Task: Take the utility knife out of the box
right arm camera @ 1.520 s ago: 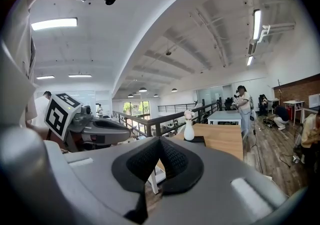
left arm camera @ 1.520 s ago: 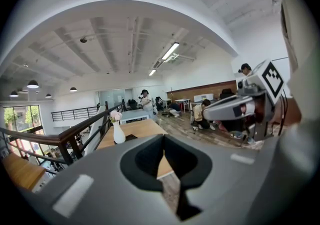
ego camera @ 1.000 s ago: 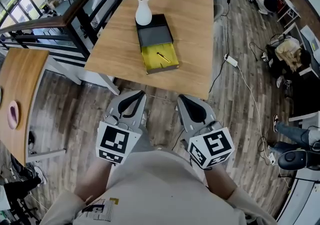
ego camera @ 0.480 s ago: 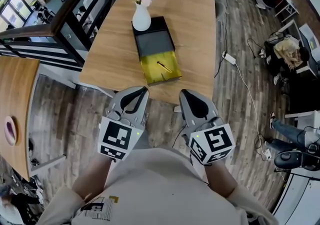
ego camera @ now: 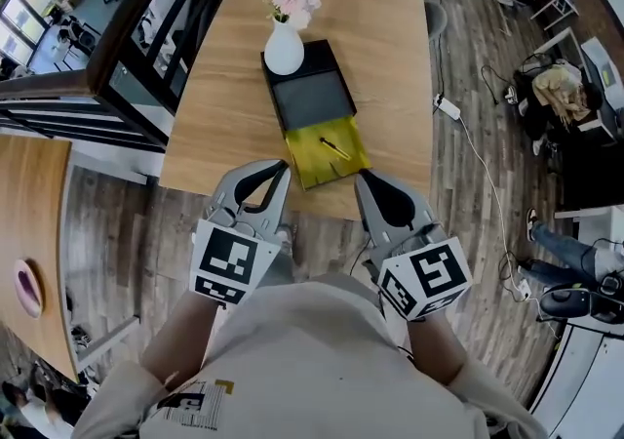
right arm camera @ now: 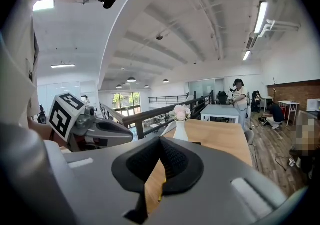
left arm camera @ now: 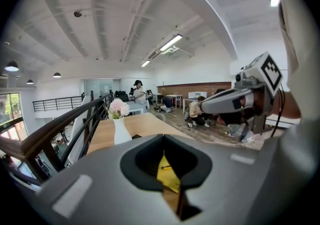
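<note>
A black box lies on the wooden table, its yellow tray pulled out toward me. The utility knife rests in that tray, small and dark with a yellow streak. My left gripper is shut and empty at the table's near edge, just left of the tray. My right gripper is shut and empty just right of the tray's near corner. Through the hollow of the left gripper the tray and knife show. The right gripper view shows only a yellow sliver of the tray.
A white vase with pink flowers stands on the box's far end. A dark railing runs along the table's left side. A power strip and cables lie on the floor to the right. Another wooden table is at far left.
Both grippers have travelled forward to the table's near edge, and the box and tray now lie close in front of their tips. Both have stayed shut.
</note>
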